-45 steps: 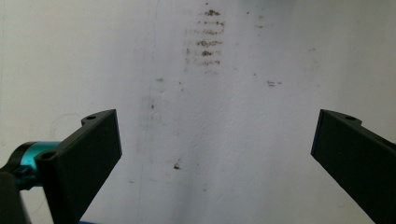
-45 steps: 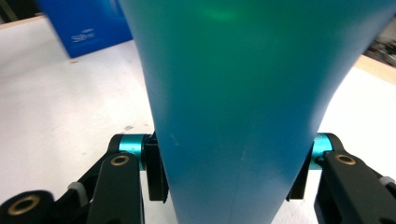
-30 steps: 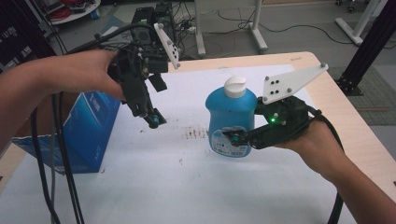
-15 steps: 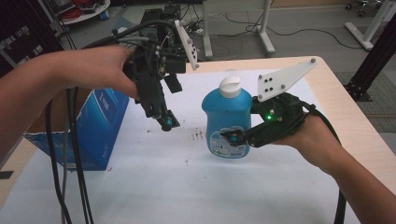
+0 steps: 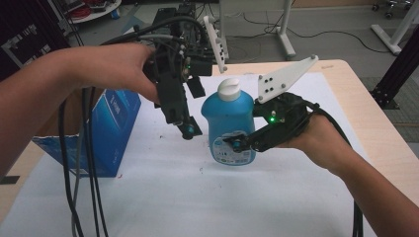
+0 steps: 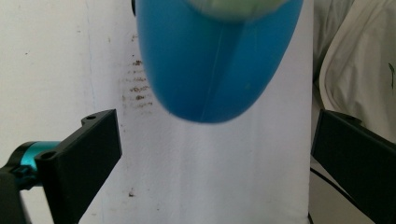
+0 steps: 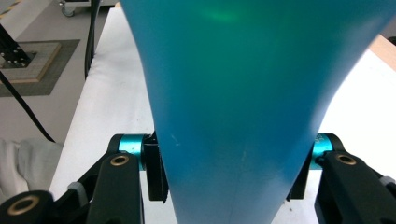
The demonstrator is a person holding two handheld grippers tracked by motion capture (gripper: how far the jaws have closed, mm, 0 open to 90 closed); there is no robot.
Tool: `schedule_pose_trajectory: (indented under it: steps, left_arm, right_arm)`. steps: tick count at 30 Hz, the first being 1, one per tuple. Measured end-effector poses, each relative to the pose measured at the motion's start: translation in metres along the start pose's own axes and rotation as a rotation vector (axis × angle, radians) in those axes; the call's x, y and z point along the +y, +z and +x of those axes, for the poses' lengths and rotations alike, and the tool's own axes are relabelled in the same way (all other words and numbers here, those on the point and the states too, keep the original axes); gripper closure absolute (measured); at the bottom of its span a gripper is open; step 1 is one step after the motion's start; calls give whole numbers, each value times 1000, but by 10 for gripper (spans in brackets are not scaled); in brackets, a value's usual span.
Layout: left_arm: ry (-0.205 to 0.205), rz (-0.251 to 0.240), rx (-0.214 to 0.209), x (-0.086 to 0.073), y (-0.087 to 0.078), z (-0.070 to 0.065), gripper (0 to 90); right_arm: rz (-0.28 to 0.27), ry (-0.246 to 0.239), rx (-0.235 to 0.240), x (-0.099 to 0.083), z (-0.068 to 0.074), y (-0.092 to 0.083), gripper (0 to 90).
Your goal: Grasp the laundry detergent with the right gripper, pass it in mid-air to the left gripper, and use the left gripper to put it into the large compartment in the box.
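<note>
My right gripper (image 5: 242, 144) is clamped on the blue bottle (image 5: 230, 123): in the right gripper view its jaws press against both flanks of the blue body (image 7: 243, 93), low down near the label. My right hand (image 5: 316, 140) comes in from the right side of the table, with the grey plate of the gripper slanting up above it.

My left gripper (image 5: 188, 129) hangs just left of the bottle, pointing downward, and holds nothing. In the left gripper view its jaws stand wide apart, with the bottle's rounded blue shoulder (image 6: 215, 60) beyond them and not between the pads. My left hand (image 5: 123, 69) grips it from the left, and thick black cables (image 5: 81, 163) trail down from it.

The bottle stands upright, its white cap (image 5: 229, 89) on top, near the middle of the white sheet (image 5: 197, 197) that covers the wooden table (image 5: 380, 128). I cannot tell whether its base touches the sheet. The sheet carries some small dark smudges (image 6: 137, 88).

At the left edge of the table sits a blue carton (image 5: 111, 133), its top flap open; what is inside it is hidden from me.

Beyond the table lie a grey floor (image 5: 326, 29), white frame legs (image 5: 284, 24), loose cables and a dark rack at the far left.
</note>
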State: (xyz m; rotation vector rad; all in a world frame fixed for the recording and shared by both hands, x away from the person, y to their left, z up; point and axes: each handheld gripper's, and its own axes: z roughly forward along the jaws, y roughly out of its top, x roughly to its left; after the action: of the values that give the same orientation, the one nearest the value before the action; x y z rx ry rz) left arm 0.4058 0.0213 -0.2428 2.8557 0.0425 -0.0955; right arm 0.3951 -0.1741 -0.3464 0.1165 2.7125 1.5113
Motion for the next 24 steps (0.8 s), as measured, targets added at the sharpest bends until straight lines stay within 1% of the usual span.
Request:
schedule_pose_trajectory:
  steps: [3, 5, 6, 11, 17, 19, 22, 24]
  left_arm:
    - [3, -1, 2, 3, -1, -1, 17]
    - [12, -1, 4, 5, -1, -1, 17]
    - [14, -2, 0, 6, -1, -1, 30]
    - [21, -5, -1, 10, 1, -2, 33]
    - [21, 0, 0, 11, 2, -2, 33]
    - [31, -2, -8, 11, 1, -1, 97]
    - [30, -6, -1, 12, 1, -2, 104]
    - [28, -9, -9, 12, 1, -2, 134]
  right_arm:
    - [-1, -3, 13, 4, 0, 6, 469]
    - [1, -6, 23, 6, 1, 10, 469]
    - [2, -11, 28, 7, 1, 12, 469]
    - [4, -19, 38, 12, 2, 20, 469]
    - [4, -17, 48, 15, 3, 24, 468]
    - [5, -18, 48, 16, 4, 25, 468]
    - [6, -19, 50, 16, 4, 25, 468]
    - [8, -16, 51, 16, 5, 26, 468]
